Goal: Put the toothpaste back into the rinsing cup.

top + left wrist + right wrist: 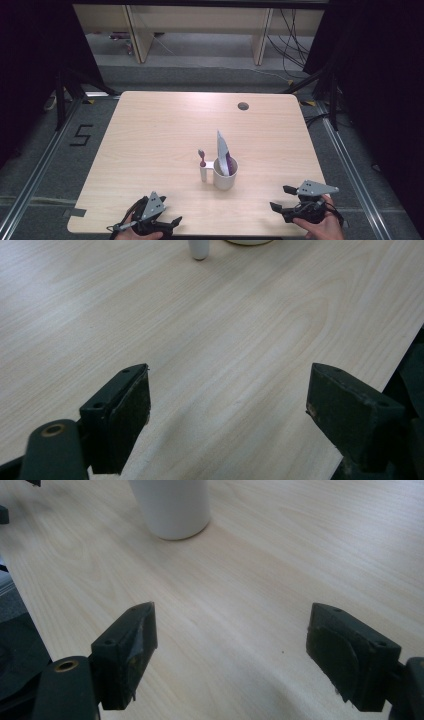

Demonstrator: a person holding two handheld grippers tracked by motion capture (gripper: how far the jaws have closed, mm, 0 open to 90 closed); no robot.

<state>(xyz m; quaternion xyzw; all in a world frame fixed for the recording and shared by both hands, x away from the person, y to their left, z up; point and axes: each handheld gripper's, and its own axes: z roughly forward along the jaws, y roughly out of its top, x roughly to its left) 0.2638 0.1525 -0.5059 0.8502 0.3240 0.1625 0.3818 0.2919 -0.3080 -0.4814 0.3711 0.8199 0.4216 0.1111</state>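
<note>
A white mug [225,176] stands on the pale wooden table [150,130], right of centre toward the near side. A white and purple tube [223,153] leans upright inside it. A pink-headed toothbrush [202,157] rises from a small white post [204,173] that touches the mug's left side. My left gripper [162,210] rests near the front left edge, open, with bare table between its jaws [227,405]. My right gripper [280,197] sits at the front right, open and pointing toward the mug [172,507], with nothing between its jaws [230,640].
A dark round cable hole [243,106] is set in the table near the far right edge. A "5" [81,135] is marked on the floor to the left. Desk legs and cables [292,45] lie beyond the far edge.
</note>
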